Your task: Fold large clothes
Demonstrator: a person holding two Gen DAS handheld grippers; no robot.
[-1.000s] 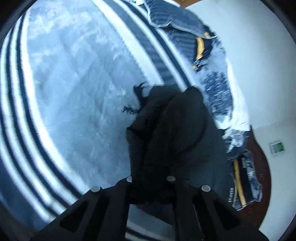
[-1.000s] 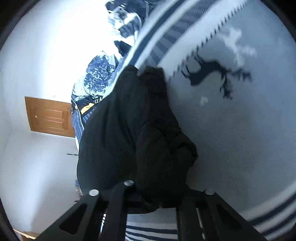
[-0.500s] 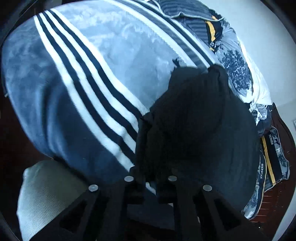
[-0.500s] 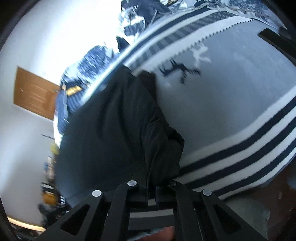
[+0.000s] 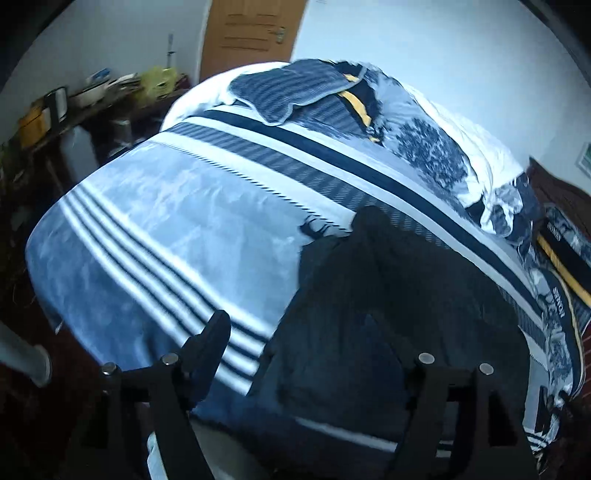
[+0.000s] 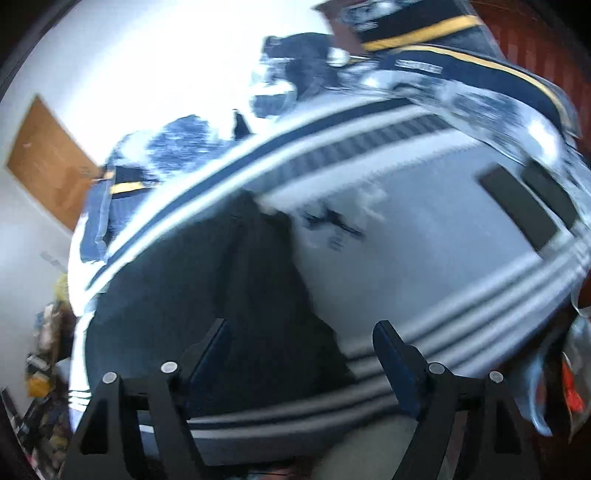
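A dark, bulky garment (image 5: 399,314) lies folded in a heap on the striped blue-grey blanket (image 5: 177,221) near the bed's front edge. My left gripper (image 5: 314,350) hovers above its near left edge. Its jaws are opening with nothing pinched between them, and the right finger is hard to make out against the dark cloth. In the right wrist view the garment (image 6: 221,295) lies on the left of the blanket (image 6: 443,240). My right gripper (image 6: 301,350) is above its near right edge, jaws opening, clear of the cloth.
Rumpled quilts and a striped pillow (image 5: 295,88) are piled along the bed's far side. A wooden door (image 5: 251,33) and a cluttered desk (image 5: 92,92) stand behind on the left. A dark wooden headboard (image 5: 554,192) is at the right. Two dark bars (image 6: 517,206) hang over the blanket.
Both grippers were shut on the dark garment's edge and have let go, their jaws spreading wide. Both have risen and drawn back from the bed. The garment stays on the blanket.
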